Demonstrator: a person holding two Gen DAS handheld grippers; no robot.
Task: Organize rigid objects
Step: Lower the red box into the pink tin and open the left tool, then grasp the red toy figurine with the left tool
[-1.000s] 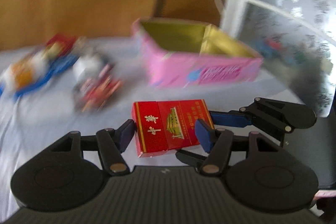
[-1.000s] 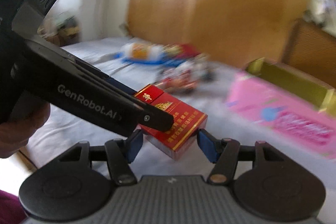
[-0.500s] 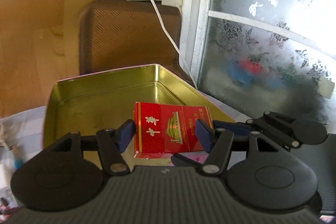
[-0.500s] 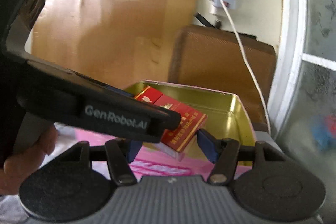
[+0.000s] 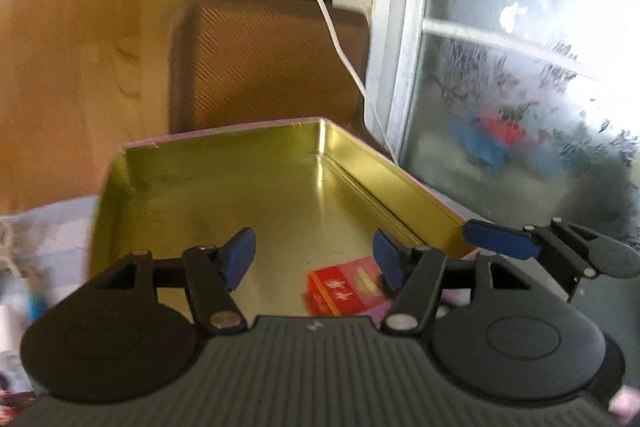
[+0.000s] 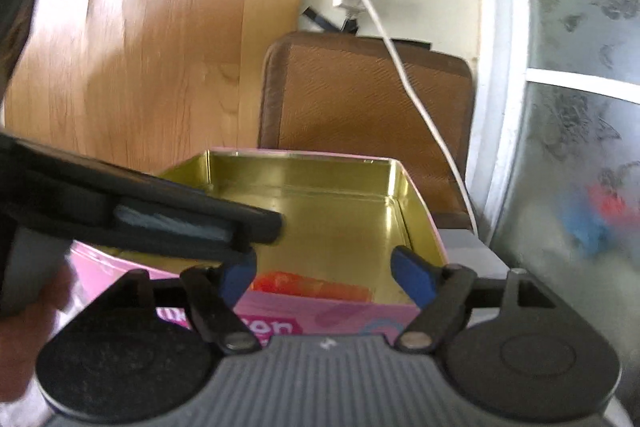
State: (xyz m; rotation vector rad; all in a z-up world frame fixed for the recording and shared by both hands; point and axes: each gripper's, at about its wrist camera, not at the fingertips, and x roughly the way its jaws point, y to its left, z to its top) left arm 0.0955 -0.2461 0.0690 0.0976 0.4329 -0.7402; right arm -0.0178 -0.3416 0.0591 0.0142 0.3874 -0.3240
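The red cigarette pack (image 5: 344, 291) is inside the pink tin (image 5: 224, 137) with the gold lining, close to its near wall, and it looks blurred. In the right wrist view the red pack (image 6: 316, 285) shows just behind the tin's pink front wall (image 6: 340, 315). My left gripper (image 5: 314, 259) hangs over the tin, jaws opening, with nothing between its blue pads. My right gripper (image 6: 324, 273) is at the tin's near edge, jaws also opening and empty. The right gripper's finger (image 5: 500, 241) reaches in from the right. The left gripper (image 6: 160, 215) crosses the right wrist view.
A brown chair back (image 5: 272, 63) stands behind the tin. A white cable (image 5: 340, 47) hangs down beside a frosted window (image 5: 520, 87). A wooden panel (image 5: 80, 47) fills the left. Small items (image 5: 16, 267) lie on the cloth at the left edge. A hand (image 6: 24, 327) holds the left gripper.
Both grippers carried the red pack from the cloth to above the tin, then their jaws spread. The pack has left the pads and dropped into the tin.
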